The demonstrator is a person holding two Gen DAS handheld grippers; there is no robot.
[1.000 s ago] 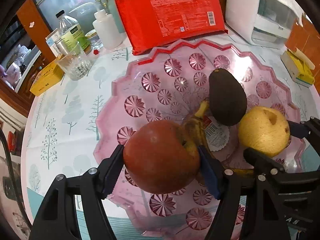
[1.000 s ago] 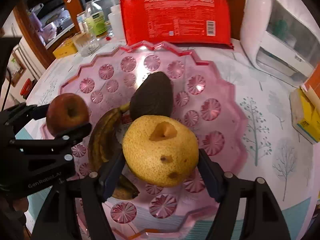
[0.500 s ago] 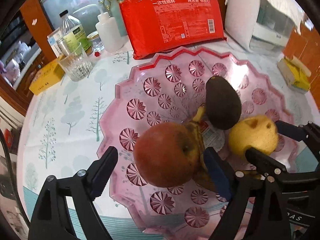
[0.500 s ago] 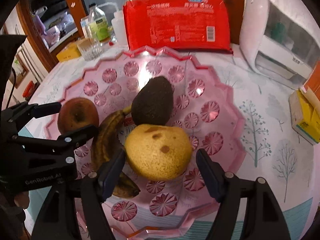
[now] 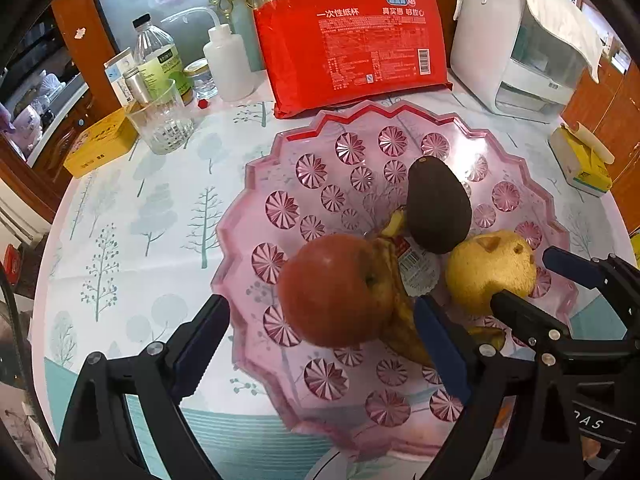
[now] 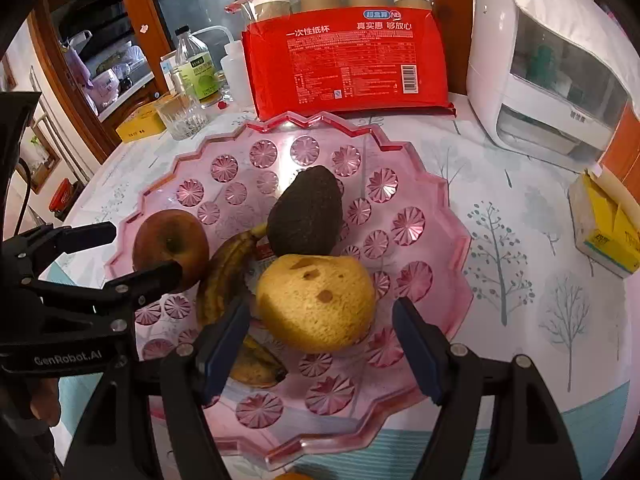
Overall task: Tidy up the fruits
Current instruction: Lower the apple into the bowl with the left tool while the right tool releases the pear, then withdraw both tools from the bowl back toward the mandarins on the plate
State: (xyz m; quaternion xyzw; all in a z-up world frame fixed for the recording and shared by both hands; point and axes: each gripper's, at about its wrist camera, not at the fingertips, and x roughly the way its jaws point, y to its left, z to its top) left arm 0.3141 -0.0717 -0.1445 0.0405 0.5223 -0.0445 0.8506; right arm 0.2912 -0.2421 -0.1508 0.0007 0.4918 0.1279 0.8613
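Let go of both fruits within the last second: left claw [image 5: 320,344] spread around the apple [image 5: 336,288], right claw [image 6: 320,344] spread around the pear [image 6: 316,302], each resting on the pink tray [image 6: 440,208] beside the banana [image 6: 224,268] and avocado [image 6: 306,212], probably finishing placement.

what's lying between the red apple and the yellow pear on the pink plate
A brown overripe banana lies on the pink patterned plate between the red apple and the yellow pear; the right wrist view shows it best. The dark avocado sits behind them.
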